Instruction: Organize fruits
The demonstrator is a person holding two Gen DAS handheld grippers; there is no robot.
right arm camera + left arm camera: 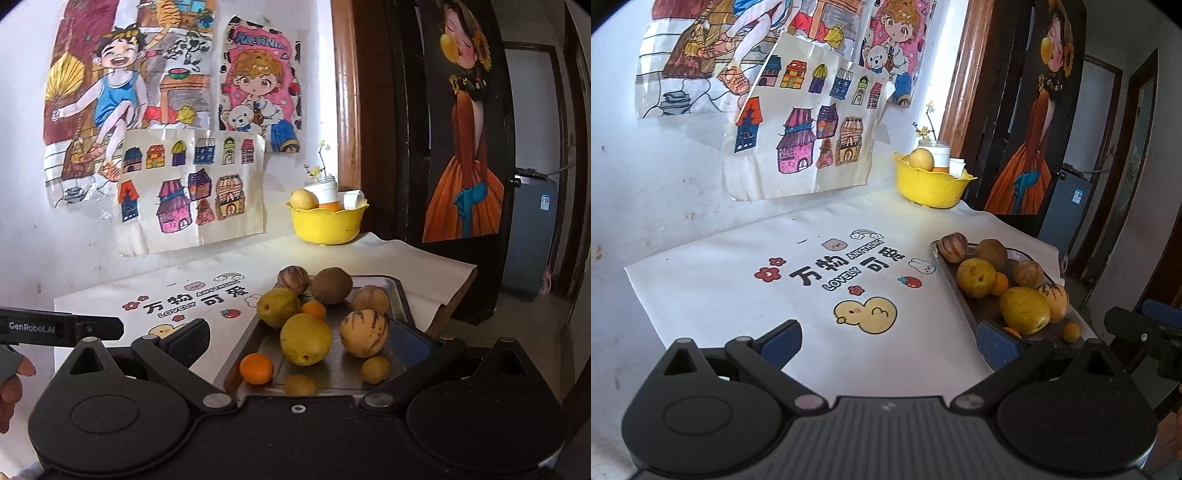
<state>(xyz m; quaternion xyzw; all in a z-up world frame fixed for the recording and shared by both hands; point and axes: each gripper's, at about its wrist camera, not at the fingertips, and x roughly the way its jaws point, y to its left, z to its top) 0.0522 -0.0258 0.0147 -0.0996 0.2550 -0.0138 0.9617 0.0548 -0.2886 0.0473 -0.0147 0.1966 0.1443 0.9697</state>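
Note:
A metal tray (397, 295) holds several fruits: a big yellow one (306, 339), a striped pale melon (364, 333), a brown kiwi-like fruit (331, 285) and a small orange (256, 368). My right gripper (299, 347) stands open over the tray's near end, the fruits between its blue pads, touching none. In the left wrist view the same tray (964, 295) lies to the right. My left gripper (886, 341) is open above the printed cloth (738, 288), holding nothing. A yellow bowl (325, 225) at the back holds a pale fruit (303, 199).
Children's drawings (192, 184) hang on the white wall behind the table. A white jar with twigs (325, 190) stands behind the yellow bowl. The table edge drops off right of the tray, by a dark door (461, 147). A hand (11, 384) shows at the left.

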